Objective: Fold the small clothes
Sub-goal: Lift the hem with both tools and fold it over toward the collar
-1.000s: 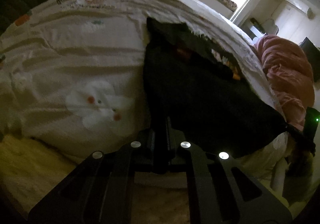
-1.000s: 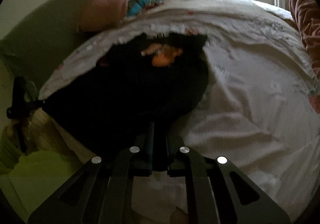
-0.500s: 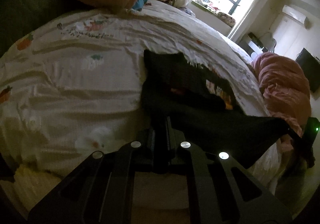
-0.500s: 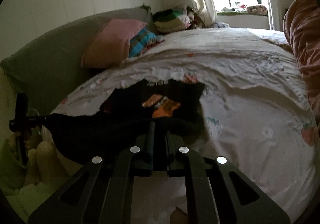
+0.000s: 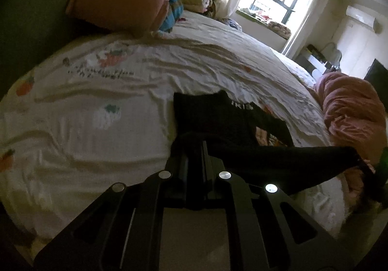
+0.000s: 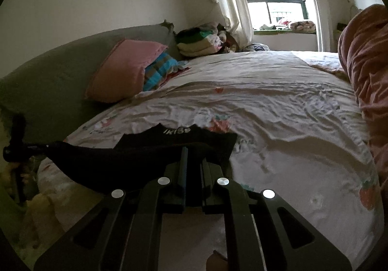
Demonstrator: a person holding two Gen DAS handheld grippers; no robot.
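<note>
A small black garment [image 5: 218, 120] with white lettering at its far edge lies partly on the white printed bed sheet [image 5: 97, 125]. Its near edge is lifted and stretched taut between both grippers. In the left wrist view my left gripper [image 5: 203, 147] is shut on the left corner of that edge. The cloth runs right to my right gripper [image 5: 371, 171] at the frame's edge. In the right wrist view my right gripper [image 6: 194, 152] is shut on the garment [image 6: 169, 142], which stretches left to my left gripper [image 6: 14, 147]. The garment's orange print is mostly hidden under the raised cloth.
A pink pillow [image 6: 126, 69] and a striped blue one lean on the grey headboard. Folded clothes [image 6: 198, 40] are stacked by the curtain. A bunched pink quilt [image 5: 351, 106] lies along the bed's right side. Wrinkled bare sheet [image 6: 291, 125] spreads beyond the garment.
Both grippers have risen with the garment's near edge, pulling it up off the sheet and over its far part. Less black cloth lies flat, and the orange print is now mostly covered.
</note>
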